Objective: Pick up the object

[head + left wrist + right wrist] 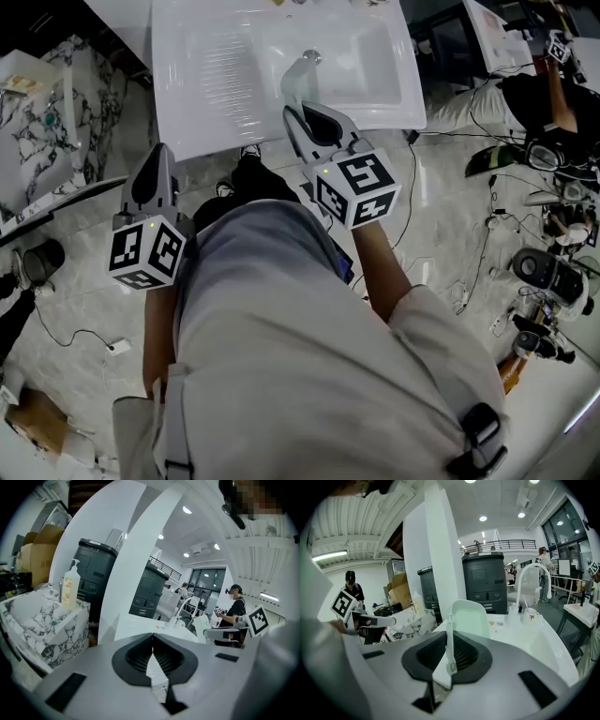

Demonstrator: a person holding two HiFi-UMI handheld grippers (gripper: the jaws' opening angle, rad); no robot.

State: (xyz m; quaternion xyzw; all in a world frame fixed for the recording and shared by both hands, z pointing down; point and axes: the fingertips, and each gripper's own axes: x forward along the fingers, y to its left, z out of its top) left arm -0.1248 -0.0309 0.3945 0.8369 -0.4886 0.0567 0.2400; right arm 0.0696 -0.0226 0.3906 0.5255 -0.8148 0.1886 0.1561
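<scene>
Right tongs [449, 644] clamped on thin handle of white scoop [469, 618], blade just ahead of jaws, above sink [216, 75]. Left tongs [152, 641] closed, empty. Pickup looks done; only steady hold left.

A white ceramic washbasin [216, 84] on the far side carries a chrome tap [310, 57] and a white cup [530, 616] on its rim. On the glossy pale floor [441, 216], a small white plug [118, 348] lies near left, black camera gear [548, 274] right.
</scene>
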